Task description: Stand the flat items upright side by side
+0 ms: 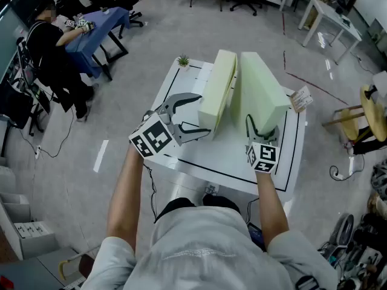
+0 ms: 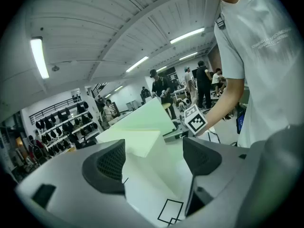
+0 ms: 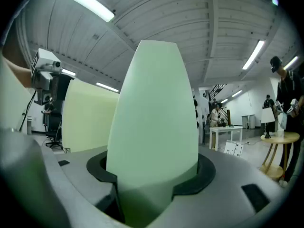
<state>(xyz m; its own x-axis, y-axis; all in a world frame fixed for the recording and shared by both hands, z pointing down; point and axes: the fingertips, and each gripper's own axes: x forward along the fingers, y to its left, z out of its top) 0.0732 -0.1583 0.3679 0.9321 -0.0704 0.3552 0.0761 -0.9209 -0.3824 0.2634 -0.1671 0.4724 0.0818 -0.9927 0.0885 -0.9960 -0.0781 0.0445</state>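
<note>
Up close: slab within right tool

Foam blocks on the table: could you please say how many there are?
2. The yellow foam block stands left; the green foam block beside it, in the right hand-held gripper. None seems hidden.

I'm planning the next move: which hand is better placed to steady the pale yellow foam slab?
Left. The left tongs stand open, gripping nothing, right beside the yellow slab, while the right tongs are clamped on the green slab.
</note>
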